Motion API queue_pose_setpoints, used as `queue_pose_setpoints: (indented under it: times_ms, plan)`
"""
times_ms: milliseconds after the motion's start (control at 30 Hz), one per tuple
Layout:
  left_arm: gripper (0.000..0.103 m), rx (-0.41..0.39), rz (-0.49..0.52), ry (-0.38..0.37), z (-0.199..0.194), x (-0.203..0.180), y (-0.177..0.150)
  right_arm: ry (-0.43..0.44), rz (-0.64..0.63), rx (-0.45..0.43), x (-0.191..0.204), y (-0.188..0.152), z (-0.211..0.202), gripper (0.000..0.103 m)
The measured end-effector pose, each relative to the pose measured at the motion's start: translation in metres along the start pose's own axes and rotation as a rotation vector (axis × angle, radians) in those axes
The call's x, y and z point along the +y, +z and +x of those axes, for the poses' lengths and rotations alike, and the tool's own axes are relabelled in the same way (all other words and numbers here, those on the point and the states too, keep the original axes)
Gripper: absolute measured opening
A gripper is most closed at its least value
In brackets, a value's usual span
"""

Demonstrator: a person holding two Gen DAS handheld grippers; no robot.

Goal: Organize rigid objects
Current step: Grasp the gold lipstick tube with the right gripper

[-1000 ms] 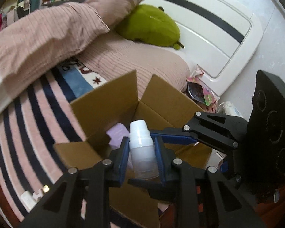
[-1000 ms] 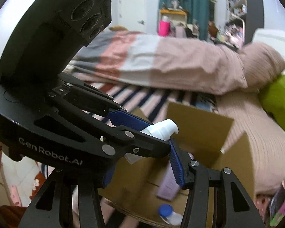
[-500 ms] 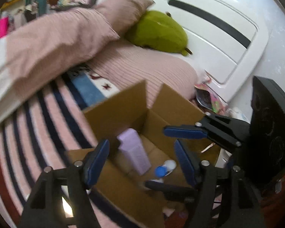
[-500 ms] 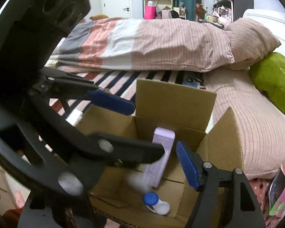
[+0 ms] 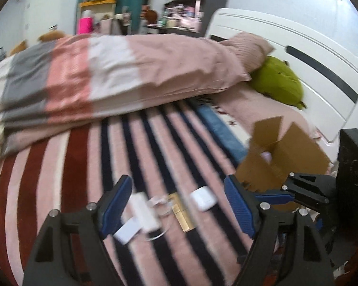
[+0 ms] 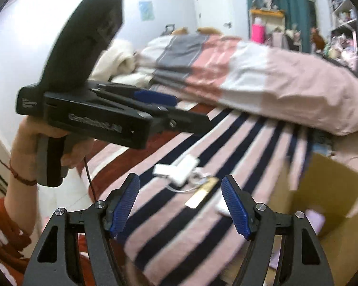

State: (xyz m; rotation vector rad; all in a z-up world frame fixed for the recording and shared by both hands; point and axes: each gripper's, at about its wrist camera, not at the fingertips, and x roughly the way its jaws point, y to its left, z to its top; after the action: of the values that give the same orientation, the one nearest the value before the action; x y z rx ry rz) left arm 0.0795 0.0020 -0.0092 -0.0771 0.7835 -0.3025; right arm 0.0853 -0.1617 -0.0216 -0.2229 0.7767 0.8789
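Observation:
My left gripper (image 5: 179,205) is open and empty, just above a small cluster on the striped bedspread: a white charger block (image 5: 143,211) with a coiled cable, a gold bar-shaped item (image 5: 181,213) and a white earbud case (image 5: 202,199). The open cardboard box (image 5: 281,157) stands to the right, a lilac item just visible inside. My right gripper (image 6: 180,205) is open and empty. In the right wrist view it looks over the charger (image 6: 179,171), the gold item (image 6: 201,194) and the box (image 6: 327,195). The left gripper's body (image 6: 95,119) is at upper left there.
A striped pink, white and grey duvet (image 5: 107,76) lies bunched across the bed behind. A green plush (image 5: 276,81) and a pink pillow (image 5: 248,47) lie by the white headboard (image 5: 310,54). The bed's edge and floor show at left in the right wrist view (image 6: 66,197).
My left gripper opened and let the white bottle go over the box, then swung left to the items on the bedspread. The right gripper turned left too.

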Motion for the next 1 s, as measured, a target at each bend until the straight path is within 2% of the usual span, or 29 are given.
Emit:
queue_pose_setpoints:
  times_ms: [133,233,300,467,567,600,700,867,1000]
  plan:
    - [0.077,0.02,-0.038,0.044,0.004,0.031,-0.034,-0.006,0.032,0.104,0.01,-0.011,0.057,0.068]
    - [0.077,0.04,-0.073,0.056,0.01,0.05,-0.056,-0.127,0.018,0.136,0.009,-0.024,0.091,0.066]
    - [0.077,0.045,-0.098,0.055,0.013,0.06,-0.069,-0.163,0.055,0.177,0.002,-0.031,0.112,0.055]
    - [0.077,0.056,-0.14,0.05,0.017,0.068,-0.088,-0.218,0.213,0.247,-0.039,-0.046,0.152,0.037]
    - [0.077,0.062,-0.144,0.04,0.02,0.068,-0.092,-0.199,0.266,0.24,-0.051,-0.047,0.162,0.033]
    - [0.077,0.062,-0.142,0.039,0.021,0.067,-0.093,-0.201,0.266,0.233,-0.051,-0.047,0.164,0.025]
    - [0.077,0.061,-0.136,0.033,0.022,0.064,-0.092,-0.218,0.237,0.252,-0.047,-0.05,0.161,0.015]
    - [0.077,0.065,-0.127,0.015,0.027,0.06,-0.089,-0.2,0.219,0.333,-0.031,-0.071,0.136,0.014]
    - [0.077,0.069,-0.12,-0.008,0.028,0.052,-0.089,-0.211,0.212,0.329,-0.029,-0.073,0.142,0.014]
